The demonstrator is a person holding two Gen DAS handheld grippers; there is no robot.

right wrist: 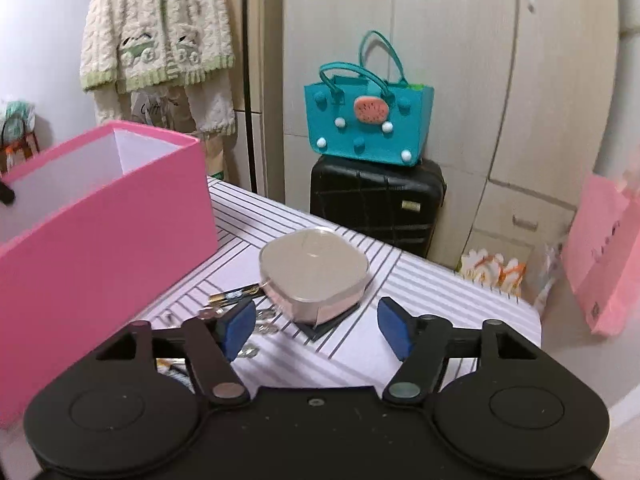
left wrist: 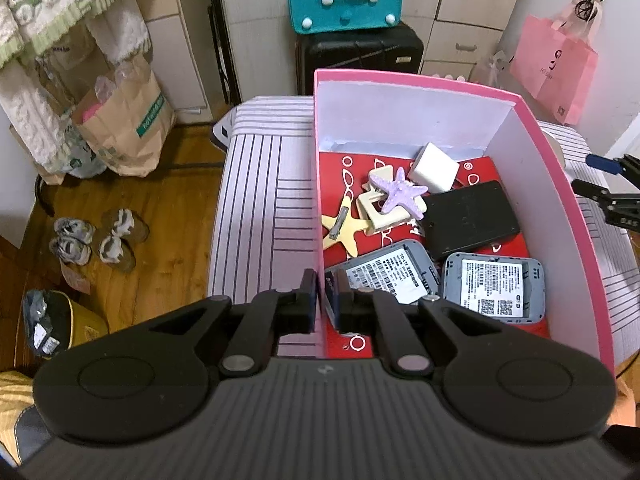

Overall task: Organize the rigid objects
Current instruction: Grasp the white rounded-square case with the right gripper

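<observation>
A pink box (left wrist: 560, 184) stands on a striped table (left wrist: 260, 208). It holds a purple starfish (left wrist: 396, 192), a yellow star (left wrist: 344, 228), a white block (left wrist: 434, 168), a black flat device (left wrist: 472, 216) and two grey devices (left wrist: 492, 288). My left gripper (left wrist: 322, 300) is shut on the box's left wall, one finger inside and one outside. My right gripper (right wrist: 316, 328) is open and empty, just short of a clear rounded case (right wrist: 314, 270) on the table. It also shows in the left wrist view (left wrist: 600, 184). The box shows at left in the right wrist view (right wrist: 100, 240).
Small metal clips and a gold-black item (right wrist: 236, 296) lie by the case. A black suitcase (right wrist: 376, 204) with a teal bag (right wrist: 364, 120) stands behind the table. A pink paper bag (right wrist: 600, 256) hangs at right. Shoes (left wrist: 96, 240) lie on the wood floor at left.
</observation>
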